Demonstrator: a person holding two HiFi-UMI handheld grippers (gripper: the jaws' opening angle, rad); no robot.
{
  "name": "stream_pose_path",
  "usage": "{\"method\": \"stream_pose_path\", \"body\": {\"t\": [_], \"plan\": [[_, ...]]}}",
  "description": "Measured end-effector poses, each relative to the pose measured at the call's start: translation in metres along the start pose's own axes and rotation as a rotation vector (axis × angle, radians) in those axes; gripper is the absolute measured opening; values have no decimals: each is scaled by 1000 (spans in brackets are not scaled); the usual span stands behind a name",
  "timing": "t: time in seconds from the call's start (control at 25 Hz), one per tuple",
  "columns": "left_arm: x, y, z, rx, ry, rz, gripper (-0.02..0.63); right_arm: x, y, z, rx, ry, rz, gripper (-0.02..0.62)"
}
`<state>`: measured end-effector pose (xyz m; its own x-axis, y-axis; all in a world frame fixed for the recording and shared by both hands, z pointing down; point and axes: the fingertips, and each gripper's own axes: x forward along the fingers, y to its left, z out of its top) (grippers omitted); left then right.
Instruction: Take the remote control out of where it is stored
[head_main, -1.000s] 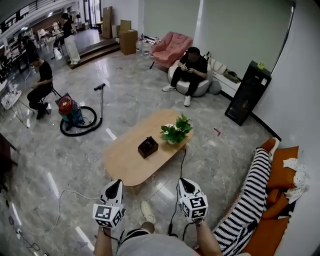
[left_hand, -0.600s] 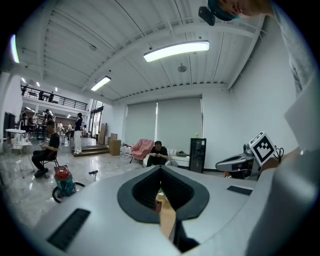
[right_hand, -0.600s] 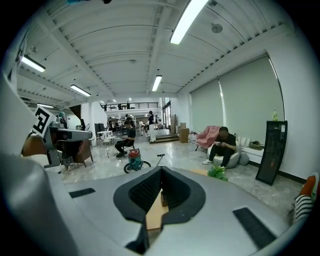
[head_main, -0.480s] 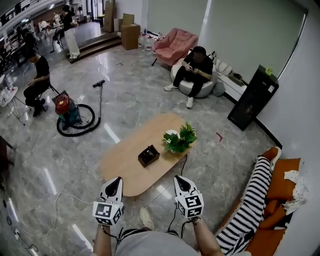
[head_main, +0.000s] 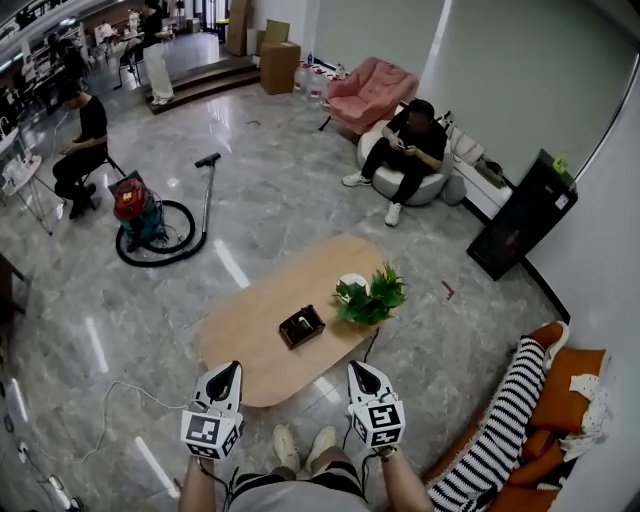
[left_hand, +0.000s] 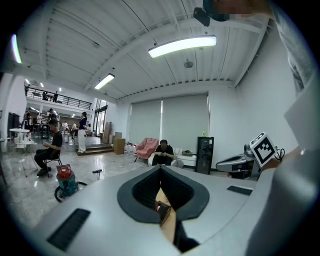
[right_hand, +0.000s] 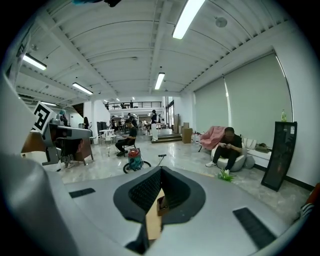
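Storage for the remote control looks to be the dark brown open-topped box (head_main: 301, 326) standing near the middle of the oval light-wood coffee table (head_main: 250, 330), just beside the green potted plant (head_main: 372, 298). From here you cannot make out the remote control itself; the box is too small in every view.

Your left gripper (head_main: 228, 368) and right gripper (head_main: 358, 369) are both held over the floor, short of the table's near edge. Each has its jaws pressed together with nothing between them. Both point toward the box, which shows past the jaw tips in both gripper views.

Expect the remote control to be light, rigid and smooth-sided, so it could slip under a loose pinch. Take it across its narrow sides at whatever end stands proud of the box, and lift straight up. The box looks light too and may ride up with it, so steady its rim with your other gripper.
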<state>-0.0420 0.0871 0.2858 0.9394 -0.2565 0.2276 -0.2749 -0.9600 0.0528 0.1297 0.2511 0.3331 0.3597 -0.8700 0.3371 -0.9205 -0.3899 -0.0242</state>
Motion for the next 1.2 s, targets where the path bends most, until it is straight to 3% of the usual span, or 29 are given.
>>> {"method": "stream_pose_path", "body": {"t": [0.76, 1.2], "plan": [[72, 27, -87, -98, 102, 168, 6, 144, -20, -76, -37, 148, 220, 4], [102, 52, -136, -104, 139, 203, 6, 203, -22, -139, -57, 218, 262, 3]]}}
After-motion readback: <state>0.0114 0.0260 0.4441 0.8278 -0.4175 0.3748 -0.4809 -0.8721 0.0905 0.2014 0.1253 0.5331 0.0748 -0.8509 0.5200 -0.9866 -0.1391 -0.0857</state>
